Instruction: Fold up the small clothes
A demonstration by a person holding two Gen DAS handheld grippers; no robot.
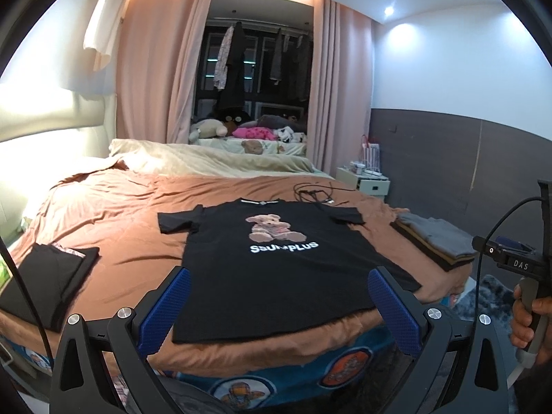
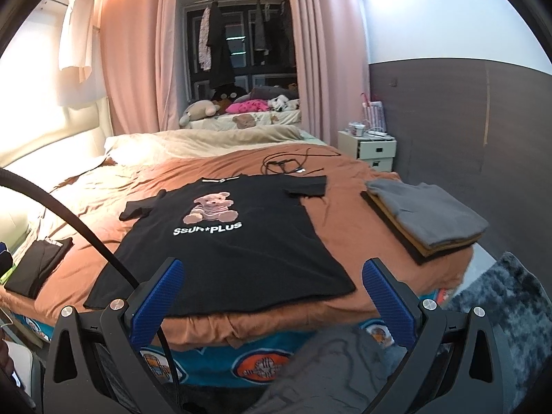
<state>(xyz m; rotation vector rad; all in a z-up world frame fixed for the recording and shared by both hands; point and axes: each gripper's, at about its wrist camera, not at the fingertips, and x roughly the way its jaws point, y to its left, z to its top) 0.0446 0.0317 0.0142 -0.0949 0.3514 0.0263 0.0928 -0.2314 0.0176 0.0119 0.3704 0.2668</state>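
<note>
Left wrist view: black bear-print tee (image 1: 276, 262) flat, print up, on brown bedsheet (image 1: 114, 214), unfolded. Long axis runs hem-near to collar-far. Left gripper (image 1: 279, 303) & right gripper (image 2: 272, 293) both wide open, empty, hovering off hem. Next: prob grab sleeve/side edges, fold inward.

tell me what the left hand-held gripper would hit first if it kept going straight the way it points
Probably the near hem of the flat black bear-print T-shirt on the brown bedspread; the open left hand-held gripper frames it, though depth is unclear.
</note>
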